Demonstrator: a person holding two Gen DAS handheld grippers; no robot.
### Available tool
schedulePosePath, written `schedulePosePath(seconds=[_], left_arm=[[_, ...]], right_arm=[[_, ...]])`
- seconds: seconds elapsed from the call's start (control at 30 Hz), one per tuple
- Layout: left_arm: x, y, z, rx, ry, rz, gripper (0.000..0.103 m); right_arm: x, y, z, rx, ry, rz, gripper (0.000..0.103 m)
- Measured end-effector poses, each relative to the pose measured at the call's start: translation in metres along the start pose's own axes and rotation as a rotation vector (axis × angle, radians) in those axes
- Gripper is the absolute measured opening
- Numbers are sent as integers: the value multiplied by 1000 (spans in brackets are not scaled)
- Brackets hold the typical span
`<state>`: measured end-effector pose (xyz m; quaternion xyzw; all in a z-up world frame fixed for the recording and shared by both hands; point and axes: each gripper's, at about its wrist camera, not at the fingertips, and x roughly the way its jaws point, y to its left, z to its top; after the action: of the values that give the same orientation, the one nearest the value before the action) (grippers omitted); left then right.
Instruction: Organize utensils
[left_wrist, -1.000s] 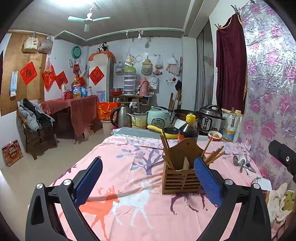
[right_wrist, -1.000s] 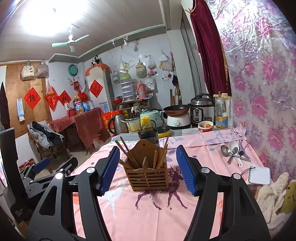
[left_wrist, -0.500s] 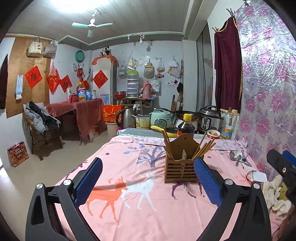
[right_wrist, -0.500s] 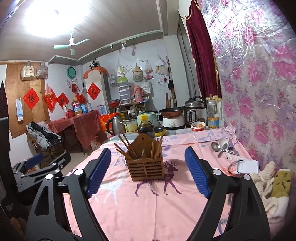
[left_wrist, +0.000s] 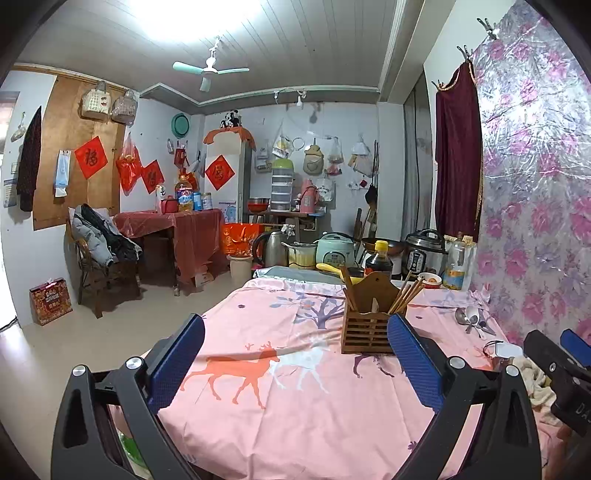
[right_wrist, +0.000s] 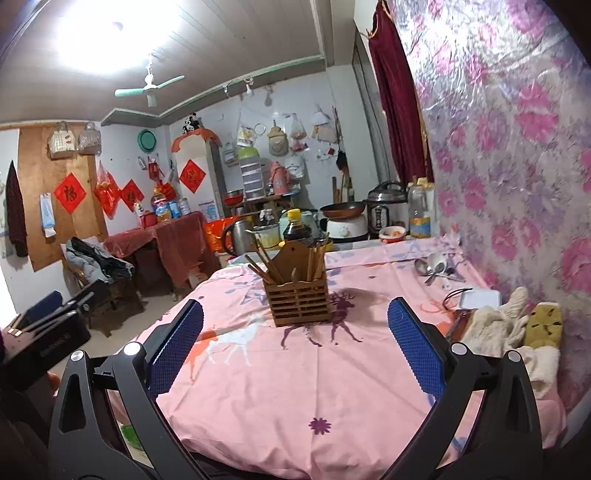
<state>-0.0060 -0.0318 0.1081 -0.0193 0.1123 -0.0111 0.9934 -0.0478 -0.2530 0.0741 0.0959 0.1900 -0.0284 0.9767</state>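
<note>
The right gripper (right_wrist: 295, 332) is opening wide, nothing between its jaws; the left gripper (left_wrist: 295, 347) also gapes empty. Ahead at twelve o'clock, the slatted wooden utensil holder (right_wrist: 300, 297) with brown chopsticks (right_wrist: 263, 263) stands on the pink deer-print counter (right_wrist: 295, 387); metal spoons (right_wrist: 430, 266) lie at two o'clock.

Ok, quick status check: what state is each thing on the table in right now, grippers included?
Left gripper: open, empty.
Right gripper: jaws opening, nothing between them.
Wooden holder: upright on the pink cloth, untouched.
Chopsticks: standing in the holder, leaning outward.
Spoons: lying loose near the floral wall, not in the holder.
Sauce bottle: upright, yellow cap on.
</note>
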Motion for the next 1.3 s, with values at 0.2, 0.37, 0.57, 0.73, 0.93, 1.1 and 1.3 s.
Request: schedulePosePath(seconds=[0.2, 0.37, 0.57, 0.73, 0.93, 1.1, 1.3], left_arm=[[14, 4, -7, -8, 35, -7, 97], [23, 0, -20, 18, 59, -7, 97], [23, 0, -23, 19, 68, -4, 97], [24, -2, -25, 23, 83, -7, 97], [27, -6, -28, 40, 92, -14, 97], [25, -5, -28, 42, 86, -16, 97], [24, -5, -28, 41, 87, -16, 97]], right_arm=[[15, -1, -10, 16, 17, -35, 96], [26, 7, -19, -43, 20, -90, 96], [29, 7, -23, -41, 45, -79, 96], [28, 6, -24, -39, 38, -75, 96], [28, 6, -27, -43, 46, -73, 96], [29, 8, -28, -53, 50, -73, 96], [29, 12, -31, -65, 58, -74, 96]])
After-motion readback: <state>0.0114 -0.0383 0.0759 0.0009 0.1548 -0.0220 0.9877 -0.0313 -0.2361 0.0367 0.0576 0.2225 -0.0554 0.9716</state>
